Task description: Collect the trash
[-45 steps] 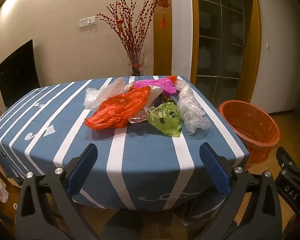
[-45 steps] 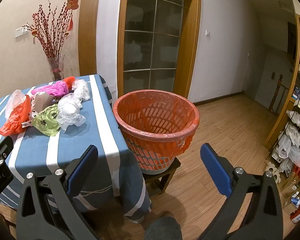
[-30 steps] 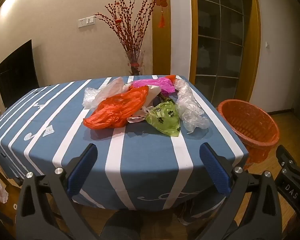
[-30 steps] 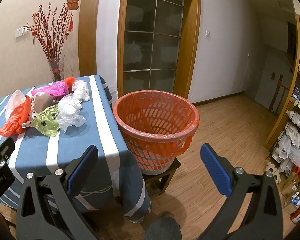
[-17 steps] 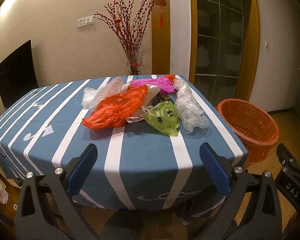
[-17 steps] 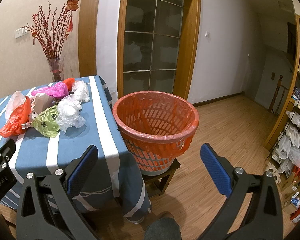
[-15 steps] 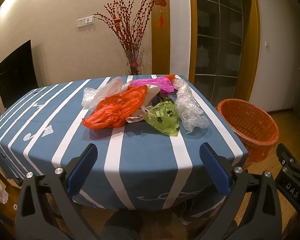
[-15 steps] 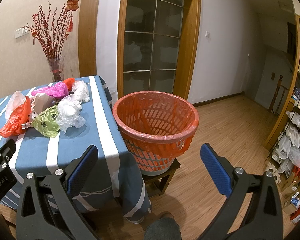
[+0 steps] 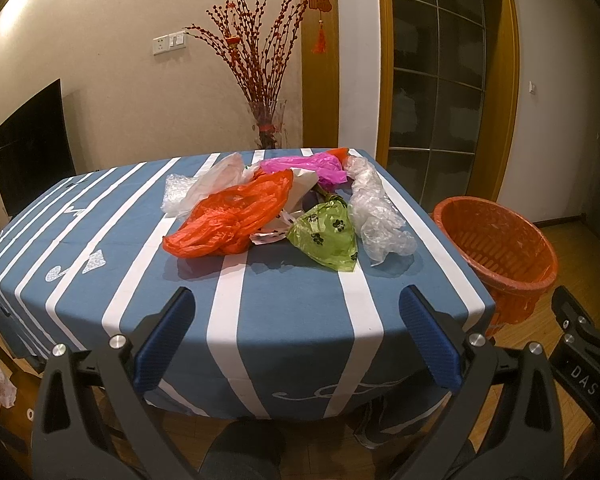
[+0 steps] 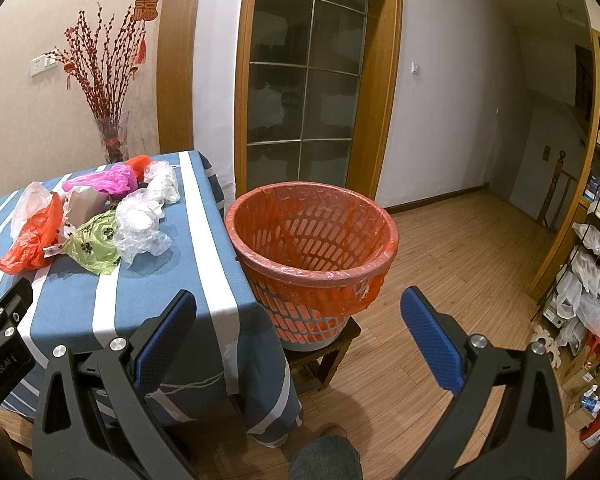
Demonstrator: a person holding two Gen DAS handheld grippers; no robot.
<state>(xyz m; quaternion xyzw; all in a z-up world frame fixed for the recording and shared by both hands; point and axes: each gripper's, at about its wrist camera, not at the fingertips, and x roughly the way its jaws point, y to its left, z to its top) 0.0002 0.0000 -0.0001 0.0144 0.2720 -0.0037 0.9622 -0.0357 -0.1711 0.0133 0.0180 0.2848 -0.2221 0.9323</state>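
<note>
Crumpled plastic bags lie heaped on the blue striped tablecloth (image 9: 284,300): an orange bag (image 9: 232,216), a green paw-print bag (image 9: 328,236), clear wrap (image 9: 376,212), a pink bag (image 9: 304,166) and a whitish bag (image 9: 204,188). An orange lined waste basket (image 10: 312,244) stands on a low stool at the table's right end. My left gripper (image 9: 296,336) hangs open before the table's near edge, well short of the bags. My right gripper (image 10: 296,336) is open too, low in front of the basket, holding nothing.
A glass vase of red branches (image 9: 266,124) stands behind the table. A dark screen (image 9: 28,144) is at the far left wall. Wooden floor (image 10: 460,248) spreads right of the basket, with a cluttered shelf rack (image 10: 592,272) at the far right. A person's knee (image 10: 324,460) shows below.
The left wrist view has drifted slightly, so the bags sit a touch further left. Both grippers stay open and nothing on the table has moved.
</note>
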